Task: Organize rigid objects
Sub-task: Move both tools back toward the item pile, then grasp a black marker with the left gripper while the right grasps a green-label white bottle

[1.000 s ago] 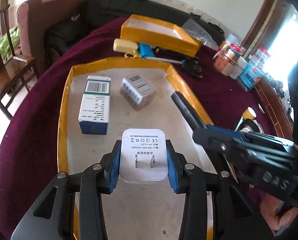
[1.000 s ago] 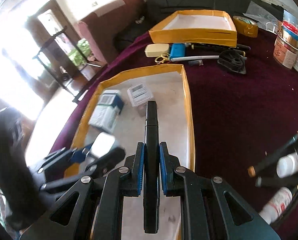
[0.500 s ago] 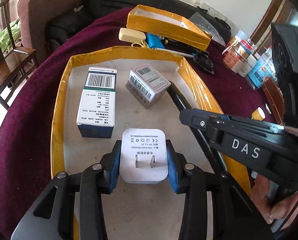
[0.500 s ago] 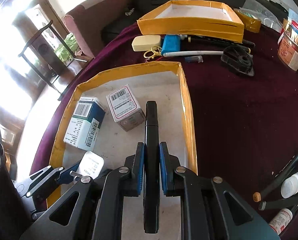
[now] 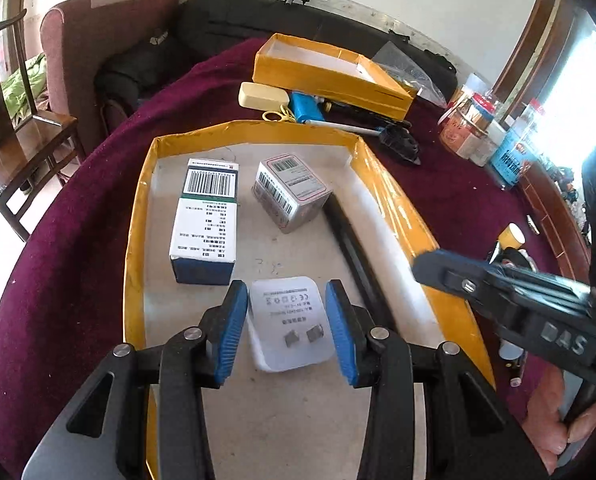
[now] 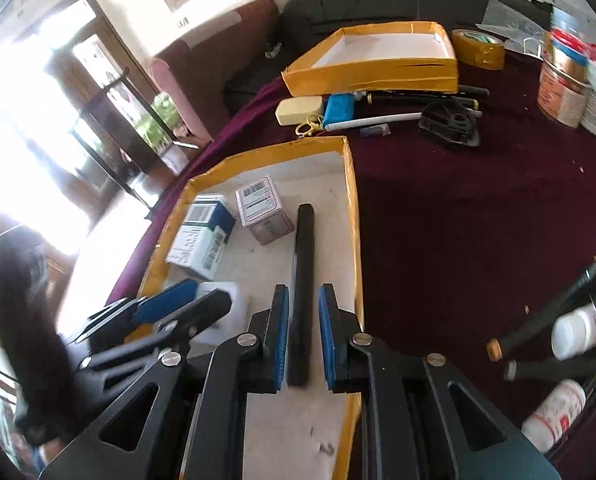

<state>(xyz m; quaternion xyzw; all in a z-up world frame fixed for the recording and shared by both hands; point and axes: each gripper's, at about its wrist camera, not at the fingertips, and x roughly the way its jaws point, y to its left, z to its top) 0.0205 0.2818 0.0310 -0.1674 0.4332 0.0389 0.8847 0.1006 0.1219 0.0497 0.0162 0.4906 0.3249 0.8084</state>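
A yellow-edged tray (image 5: 389, 196) lies on the maroon tablecloth. My left gripper (image 5: 288, 332) is open around a white plug adapter (image 5: 288, 326) that rests tilted on the tray floor, with gaps on both sides. My right gripper (image 6: 302, 332) is open around a long black bar (image 6: 302, 276) that lies on the tray floor near the tray's right wall; the bar also shows in the left wrist view (image 5: 349, 248). A white and blue box (image 5: 206, 216) and a small grey box (image 5: 290, 190) sit further back in the tray.
A second yellow tray (image 5: 329, 72), a cream case (image 5: 262, 94), a blue item (image 5: 303, 106), scissors, a pen and a black part (image 5: 399, 144) lie beyond the tray. Jars (image 5: 465, 128) stand at the right. Bottles and tools (image 6: 569, 340) lie at the right edge.
Both grippers have opened. The white adapter has left my left fingers and lies tilted in the tray. The black bar has left my right fingers and lies on the tray floor.
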